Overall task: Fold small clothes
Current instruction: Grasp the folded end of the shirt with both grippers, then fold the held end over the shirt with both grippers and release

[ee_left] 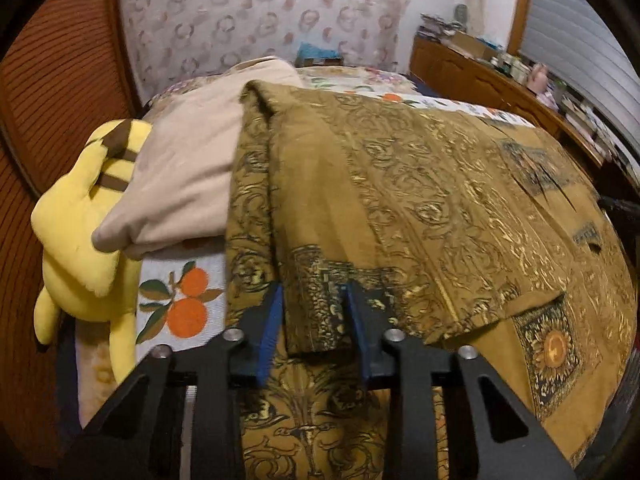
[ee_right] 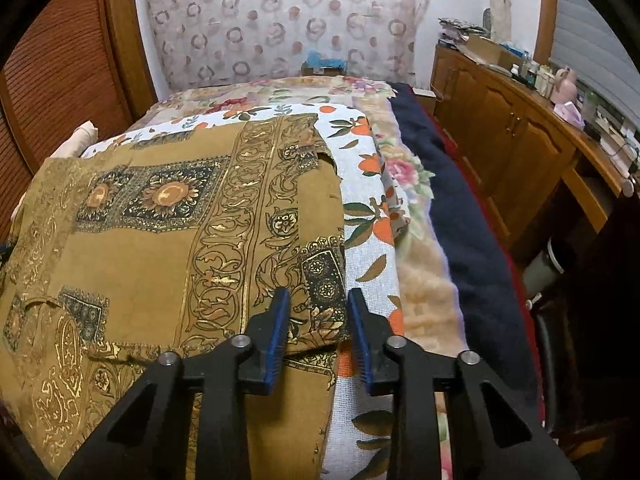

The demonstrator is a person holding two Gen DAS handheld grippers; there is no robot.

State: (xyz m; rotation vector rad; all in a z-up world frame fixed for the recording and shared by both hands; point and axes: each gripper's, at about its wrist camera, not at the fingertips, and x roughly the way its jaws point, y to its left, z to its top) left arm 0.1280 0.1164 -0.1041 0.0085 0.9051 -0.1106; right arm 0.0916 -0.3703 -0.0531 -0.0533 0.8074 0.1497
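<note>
A brown garment with gold and dark ornament print (ee_left: 400, 208) lies spread on the bed, its near edge folded over into a double layer. My left gripper (ee_left: 314, 300) is open, its blue pads either side of the folded hem at the garment's left part. The same garment (ee_right: 168, 232) fills the left of the right wrist view. My right gripper (ee_right: 318, 304) is open over the garment's right bottom corner, its left pad (ee_right: 280, 320) on the cloth and its right pad over the white sheet.
A white sheet with orange fruit print (ee_right: 368, 240) covers the bed under the garment. A yellow plush toy (ee_left: 80, 232) and a beige pillow (ee_left: 188, 168) lie at the left. A dark blue blanket (ee_right: 452, 208) and a wooden sideboard (ee_right: 520, 128) stand at the right.
</note>
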